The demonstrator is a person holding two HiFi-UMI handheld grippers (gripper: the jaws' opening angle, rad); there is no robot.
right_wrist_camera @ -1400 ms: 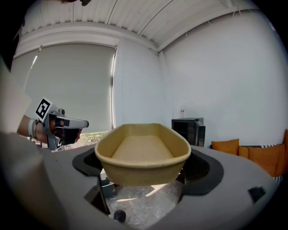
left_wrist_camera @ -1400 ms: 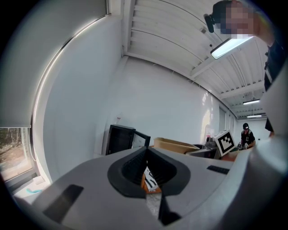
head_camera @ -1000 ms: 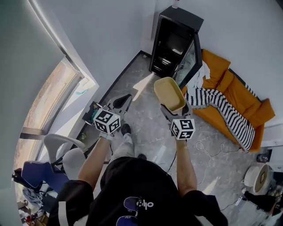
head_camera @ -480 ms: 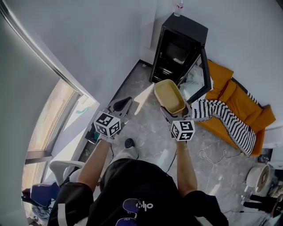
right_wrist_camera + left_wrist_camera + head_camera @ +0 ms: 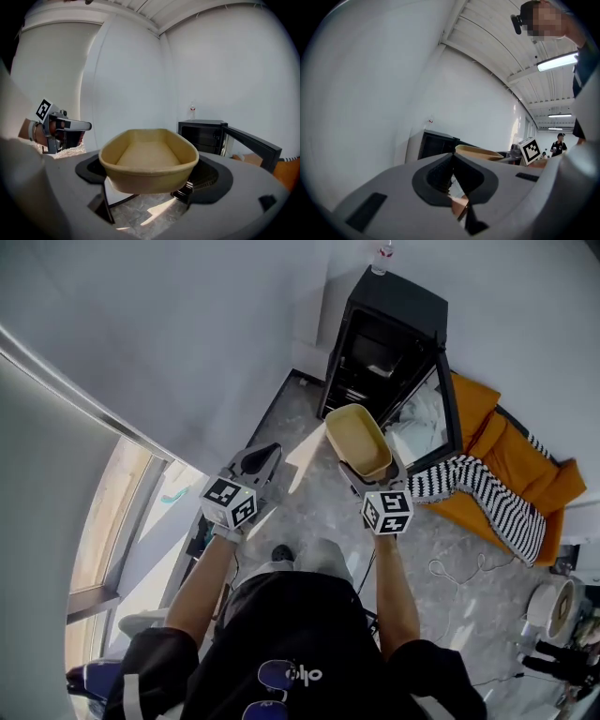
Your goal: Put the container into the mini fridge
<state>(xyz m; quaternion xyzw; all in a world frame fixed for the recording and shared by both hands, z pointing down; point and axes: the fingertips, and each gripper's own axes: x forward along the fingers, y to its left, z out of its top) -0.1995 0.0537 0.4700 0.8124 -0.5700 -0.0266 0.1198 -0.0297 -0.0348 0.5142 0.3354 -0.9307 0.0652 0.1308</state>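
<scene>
An empty tan container (image 5: 358, 440) (image 5: 149, 160) is held level in my right gripper (image 5: 371, 472) (image 5: 150, 185), which is shut on its near end. The black mini fridge (image 5: 382, 343) (image 5: 204, 136) stands against the wall just beyond it, with its glass door (image 5: 429, 418) (image 5: 253, 144) swung open to the right. My left gripper (image 5: 255, 463) (image 5: 452, 180) hovers to the left at about the same height, shut with nothing between its jaws. In the left gripper view the container (image 5: 480, 153) and the fridge (image 5: 436, 144) show past the jaws.
An orange sofa (image 5: 516, 460) with a black-and-white striped blanket (image 5: 483, 491) lies right of the fridge. A small bottle (image 5: 383, 256) stands on the fridge top. Cables (image 5: 450, 570) trail on the marbled floor. A window sill (image 5: 122, 521) runs along the left.
I have stepped closer to the fridge: it and its door loom larger and nearer the container. Both grippers keep their pose, and the chair at lower left has slid out of view.
</scene>
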